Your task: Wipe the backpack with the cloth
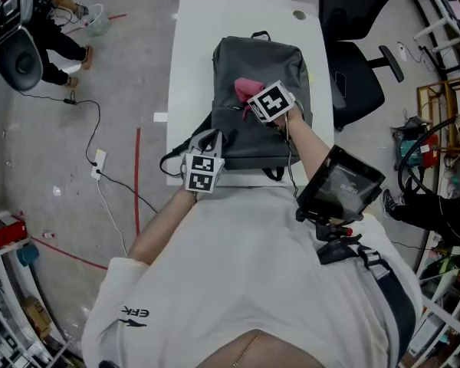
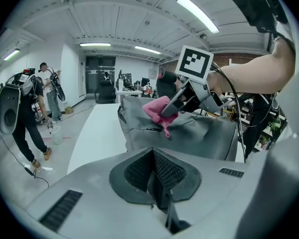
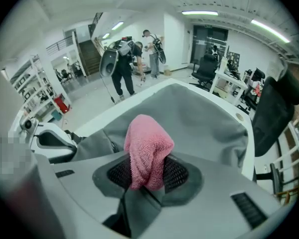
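Observation:
A grey backpack (image 1: 264, 133) lies flat on the white table (image 1: 192, 44); it also fills the left gripper view (image 2: 199, 133) and the right gripper view (image 3: 189, 118). My right gripper (image 1: 250, 104) is over the backpack's upper middle, shut on a pink cloth (image 1: 244, 89) that bulges from between its pads (image 3: 147, 176). From the left gripper view, the cloth (image 2: 158, 111) touches the fabric below the right gripper (image 2: 175, 107). My left gripper (image 1: 208, 141) sits at the backpack's near left corner beside a strap loop (image 1: 176, 153), its jaws (image 2: 153, 171) shut; I cannot tell whether anything is pinched.
A black office chair (image 1: 353, 44) stands right of the table. A dark screen device (image 1: 341, 186) hangs at the person's right side. Cables and a power strip (image 1: 98, 161) lie on the floor to the left. People stand beyond the table's far end (image 3: 122, 63).

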{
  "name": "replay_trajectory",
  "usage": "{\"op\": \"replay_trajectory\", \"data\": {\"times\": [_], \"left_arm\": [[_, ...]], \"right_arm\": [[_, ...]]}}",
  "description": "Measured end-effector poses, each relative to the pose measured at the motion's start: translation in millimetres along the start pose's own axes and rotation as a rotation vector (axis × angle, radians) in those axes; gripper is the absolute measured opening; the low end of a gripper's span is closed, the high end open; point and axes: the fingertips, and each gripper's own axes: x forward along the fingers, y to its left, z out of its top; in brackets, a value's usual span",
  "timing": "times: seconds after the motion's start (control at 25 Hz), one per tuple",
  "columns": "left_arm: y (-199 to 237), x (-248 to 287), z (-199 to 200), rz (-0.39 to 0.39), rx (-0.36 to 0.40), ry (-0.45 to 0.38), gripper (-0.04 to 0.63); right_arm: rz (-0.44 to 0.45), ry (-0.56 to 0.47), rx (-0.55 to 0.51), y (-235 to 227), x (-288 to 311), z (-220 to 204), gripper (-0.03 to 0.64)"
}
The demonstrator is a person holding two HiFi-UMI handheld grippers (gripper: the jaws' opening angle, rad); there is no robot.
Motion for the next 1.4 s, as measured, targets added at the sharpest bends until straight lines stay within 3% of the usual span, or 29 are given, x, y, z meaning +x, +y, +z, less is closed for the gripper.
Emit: {"op": "replay_trajectory", "data": {"times": [0.2,0.36,0.8,1.28,1.4], "left_arm": [[6.7,5.9,-1.9,-0.003,0.014,0.015,0.003],[9.2,4.1,-5.4,-0.005,0.014,0.025,0.003],[3.2,7.7,-4.3,-0.021,0.015,0.014,0.003],[10.7,9.1,-7.7,-0.029,-0.01,0.01,0.003],[11.1,10.0,-8.4,-0.025,-0.013,0.008,0.003]], "right_arm": [[0.089,-0.041,-0.09,52.9,27.7,38.5,0.133],[0.068,0.02,-0.14,60.8,45.0,28.4,0.133],[-0.07,0.157,-0.108,-18.2,25.0,-44.7,0.133],[-0.238,0.274,0.023,-95.2,-23.9,-91.9,0.133],[-0.183,0.227,0.054,-90.6,-18.7,-88.2,0.133]]}}
